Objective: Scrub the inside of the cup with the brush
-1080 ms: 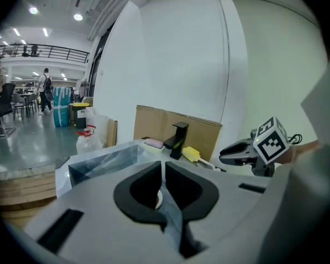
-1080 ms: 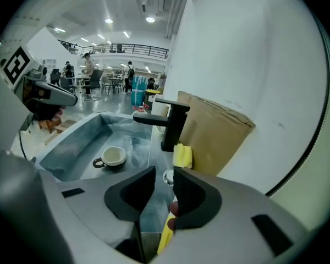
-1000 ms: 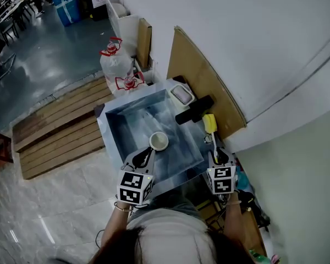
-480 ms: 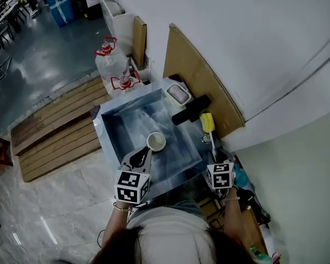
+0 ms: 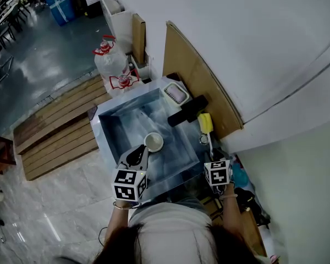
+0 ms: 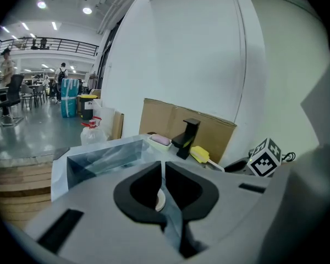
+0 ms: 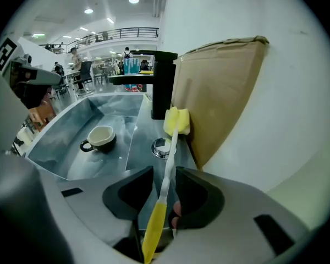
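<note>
place: big open work hall, no home | I see: mezzanine railing (image 6: 49, 42), ceiling lights (image 6: 41, 5), desk chairs (image 6: 11, 94) | my spot: steel sink (image 5: 107, 133) by cardboard (image 5: 192, 76), wooden pallets (image 5: 55, 133), water jugs (image 5: 107, 60)

On the right rim of the steel sink (image 5: 106, 130) stands a black faucet (image 5: 186, 113), a soap dish (image 5: 176, 94) at its far right corner, a cardboard sheet (image 5: 201, 81) behind, 2 water jugs (image 5: 111, 65) beyond.

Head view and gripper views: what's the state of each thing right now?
Cup: upright in the sink, untouched.
Brush: resting on the sink ledge, handle between the right jaws.
Right gripper: open, jaws just been opening, pads off the handle.
Left gripper: jaws together, empty.
</note>
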